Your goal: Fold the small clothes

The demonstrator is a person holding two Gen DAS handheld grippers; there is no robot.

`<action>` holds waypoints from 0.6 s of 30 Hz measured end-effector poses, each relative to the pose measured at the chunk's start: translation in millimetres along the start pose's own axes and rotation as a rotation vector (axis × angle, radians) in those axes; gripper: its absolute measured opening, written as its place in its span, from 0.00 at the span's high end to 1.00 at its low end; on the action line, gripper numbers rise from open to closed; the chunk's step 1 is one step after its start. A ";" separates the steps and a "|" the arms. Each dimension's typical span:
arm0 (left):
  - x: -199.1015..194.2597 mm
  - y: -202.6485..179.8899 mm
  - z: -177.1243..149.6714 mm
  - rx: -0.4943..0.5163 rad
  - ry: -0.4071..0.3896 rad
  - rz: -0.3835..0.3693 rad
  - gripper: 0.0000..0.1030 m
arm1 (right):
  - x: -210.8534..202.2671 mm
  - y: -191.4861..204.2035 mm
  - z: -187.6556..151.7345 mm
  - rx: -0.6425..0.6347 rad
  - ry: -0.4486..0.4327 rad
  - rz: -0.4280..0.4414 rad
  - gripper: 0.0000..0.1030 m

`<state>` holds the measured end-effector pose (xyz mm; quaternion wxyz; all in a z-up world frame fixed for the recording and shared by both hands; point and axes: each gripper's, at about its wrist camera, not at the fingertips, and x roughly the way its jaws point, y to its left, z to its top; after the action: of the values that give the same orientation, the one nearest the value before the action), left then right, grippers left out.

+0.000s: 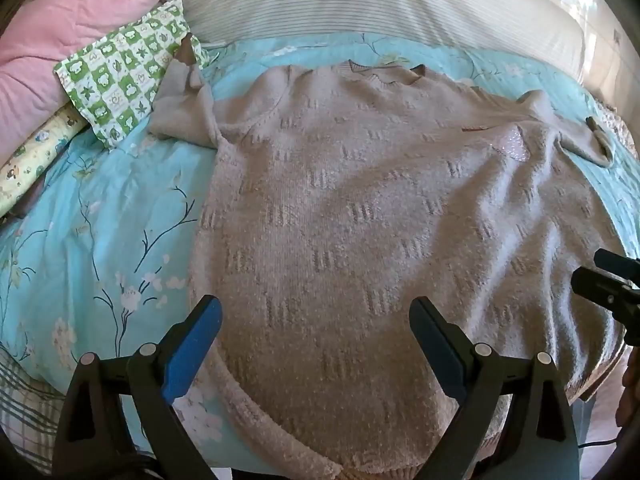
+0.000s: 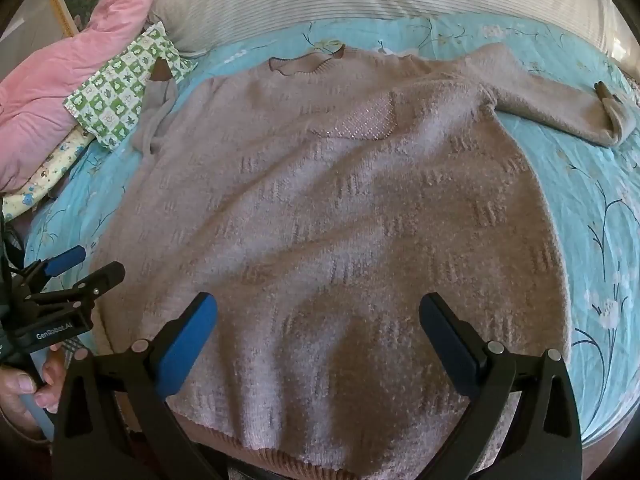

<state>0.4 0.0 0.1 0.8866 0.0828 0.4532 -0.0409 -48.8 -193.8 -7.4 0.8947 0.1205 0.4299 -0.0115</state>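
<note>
Left wrist view, sweater (image 1: 360,200) flat on bedsheet (image 1: 100,220), both grippers' fingers (image 1: 192,352) apart.

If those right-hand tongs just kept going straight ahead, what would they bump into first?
Most likely the pinkish knitted sweater spread on the bed. The open right tongs already hover over its lower body, pointing toward the chest. How high they hang above the knit is unclear.

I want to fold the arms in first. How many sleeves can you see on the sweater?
2. One sleeve lies stretched out flat on the sweater's right side. The other sleeve is bunched up on its left side, next to the green checked cloth.
</note>
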 end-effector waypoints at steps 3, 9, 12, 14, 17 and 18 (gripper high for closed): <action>0.3 0.8 0.1 -0.003 0.001 0.000 0.07 | 0.1 0.7 0.1 0.001 0.002 0.002 0.02; -1.8 -0.4 -2.7 -0.005 -0.003 -0.006 0.08 | 0.1 1.5 0.1 0.001 0.001 0.001 0.02; -2.3 -0.3 -2.8 -0.009 -0.004 -0.004 0.08 | 0.1 1.3 0.6 0.000 0.002 0.002 0.02; -2.5 -0.4 -2.9 -0.010 -0.004 -0.004 0.08 | 0.1 1.5 0.5 0.000 0.002 0.000 0.02; -3.3 -0.7 -3.1 -0.011 -0.006 -0.004 0.07 | -0.1 1.7 0.3 0.001 0.002 0.002 0.02; -3.5 -0.8 -3.1 -0.012 -0.006 -0.004 0.07 | 0.1 1.9 0.2 0.001 0.002 0.002 0.02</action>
<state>-4.2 -0.1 1.0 0.8884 0.0766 0.4508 -0.0404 -48.3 -192.0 -7.0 0.8942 0.1214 0.4307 -0.0108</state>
